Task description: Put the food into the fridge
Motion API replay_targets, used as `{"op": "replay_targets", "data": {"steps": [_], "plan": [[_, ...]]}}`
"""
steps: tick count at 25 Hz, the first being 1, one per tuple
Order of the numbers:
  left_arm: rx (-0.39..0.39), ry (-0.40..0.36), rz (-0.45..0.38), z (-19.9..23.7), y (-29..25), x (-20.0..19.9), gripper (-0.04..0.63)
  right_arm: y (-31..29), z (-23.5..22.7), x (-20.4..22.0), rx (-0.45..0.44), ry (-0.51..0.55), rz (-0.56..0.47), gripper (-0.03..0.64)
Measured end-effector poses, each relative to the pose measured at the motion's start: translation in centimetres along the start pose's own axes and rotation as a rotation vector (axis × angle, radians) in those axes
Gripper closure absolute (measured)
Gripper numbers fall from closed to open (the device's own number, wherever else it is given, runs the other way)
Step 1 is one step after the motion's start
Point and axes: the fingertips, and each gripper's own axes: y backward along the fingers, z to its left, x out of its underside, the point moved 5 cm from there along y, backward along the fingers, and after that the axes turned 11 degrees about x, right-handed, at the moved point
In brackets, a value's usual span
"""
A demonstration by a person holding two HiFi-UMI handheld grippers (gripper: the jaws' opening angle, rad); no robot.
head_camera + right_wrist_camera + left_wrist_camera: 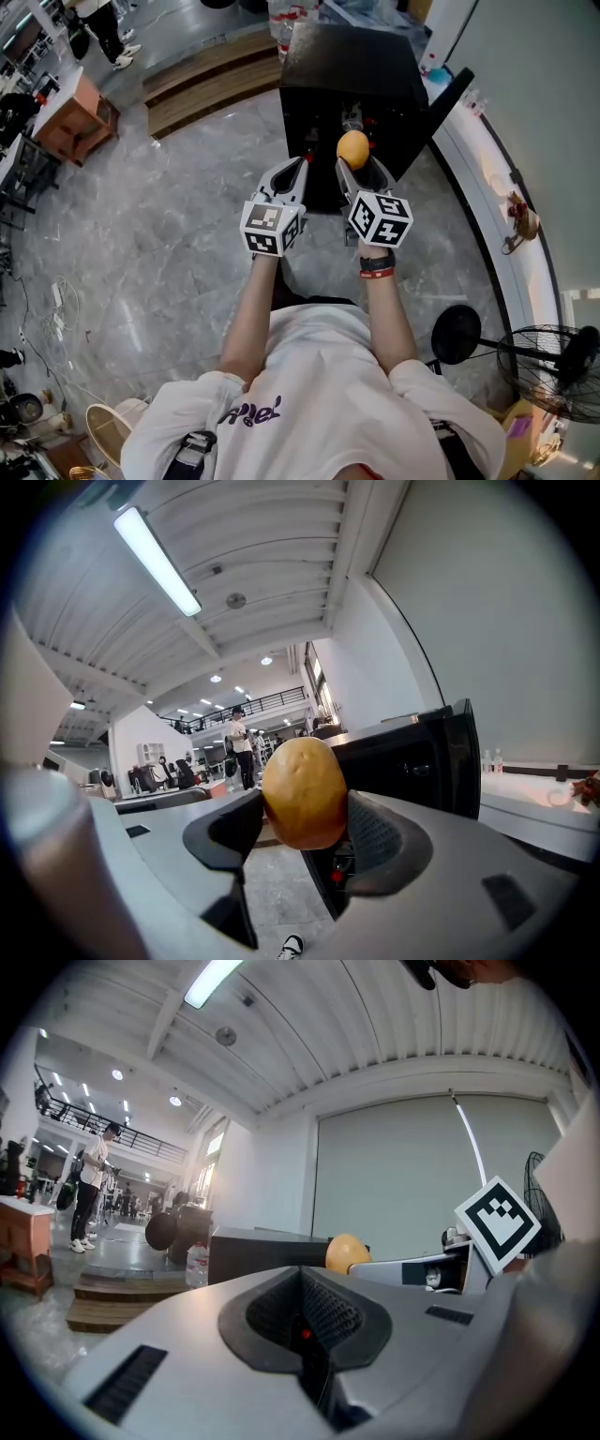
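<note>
A round yellow-orange fruit (352, 147) is clamped between the jaws of my right gripper (357, 161), held up in front of the small black fridge (352, 66). In the right gripper view the fruit (303, 793) fills the gap between the pads, with the fridge's open door (459, 761) just to the right. My left gripper (291, 173) is level with it on the left, jaws pressed together and empty. The left gripper (305, 1335) view shows the fruit (346, 1252) and the fridge's black top (262, 1249) beyond.
The fridge stands on a grey marble floor (141, 244). A white curved counter (497, 216) runs along the right. A black fan (553, 356) stands at lower right. Wooden steps (206, 80) lie at upper left, and a person (103, 28) stands far back.
</note>
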Motion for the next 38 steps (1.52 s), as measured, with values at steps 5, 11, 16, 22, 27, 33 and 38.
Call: {"op": "replay_targets", "data": {"steps": [5, 11, 16, 22, 27, 33, 38], "plan": [[0.015, -0.011, 0.028, 2.8, -1.7, 2.0, 0.578, -3.4, -0.5, 2.3, 0.019, -0.001, 0.034, 0.325], [0.034, -0.012, 0.021, 5.4, -2.8, 1.9, 0.578, -6.8, 0.2, 3.9, 0.038, 0.005, 0.069, 0.325], [0.029, -0.002, 0.026, 7.0, -3.7, 2.9, 0.578, -9.1, 0.2, 5.1, 0.039, 0.017, 0.097, 0.324], [0.041, 0.001, 0.028, 8.4, -4.5, 3.5, 0.578, -11.4, -0.4, 6.7, 0.054, 0.015, 0.13, 0.325], [0.058, -0.005, 0.047, 9.1, -4.8, 4.1, 0.578, -12.7, 0.0, 6.9, 0.049, -0.013, 0.132, 0.325], [0.061, -0.004, 0.052, 10.0, -5.3, 4.8, 0.578, -14.1, 0.5, 8.7, 0.037, 0.014, 0.136, 0.324], [0.078, 0.019, 0.072, 10.7, -5.7, 5.7, 0.578, -15.7, 0.8, 10.3, 0.055, 0.064, 0.164, 0.325]]}}
